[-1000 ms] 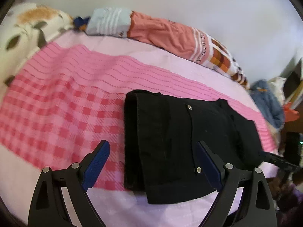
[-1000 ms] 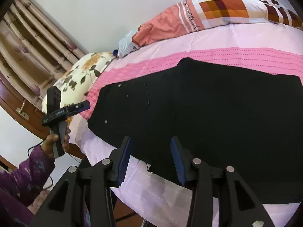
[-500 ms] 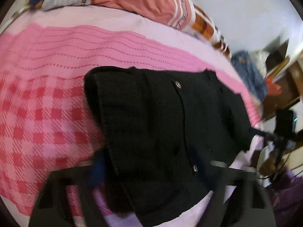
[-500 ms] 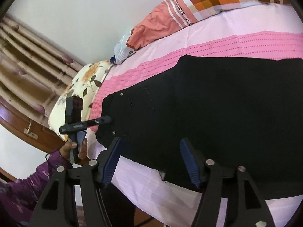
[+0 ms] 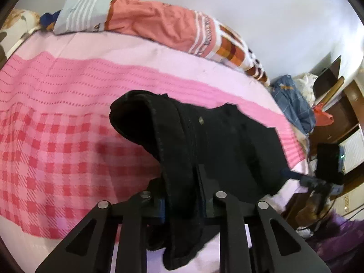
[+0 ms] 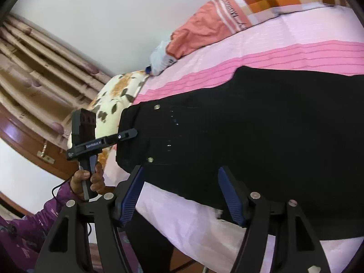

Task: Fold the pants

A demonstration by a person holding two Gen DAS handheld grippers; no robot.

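Note:
Black pants (image 6: 261,136) lie spread on the pink bed. My left gripper (image 5: 182,204) is shut on the waistband end of the pants (image 5: 204,147) and lifts it off the bed; its fingertips are hidden in the cloth. In the right wrist view the left gripper (image 6: 127,134) shows at the waistband edge. My right gripper (image 6: 182,195) is open and empty, its blue pads either side of the pants' near edge. It shows far right in the left wrist view (image 5: 293,175).
The bed has a pink checked and striped cover (image 5: 56,136). An orange patterned quilt (image 5: 170,27) lies along the wall. A floral pillow (image 6: 113,100) sits at the bed head. Blue clothes (image 5: 293,104) and wooden furniture stand past the bed's foot.
My left gripper moved in onto the waistband, closed on it and raised it. My right gripper opened wider and stayed at the pants' near edge.

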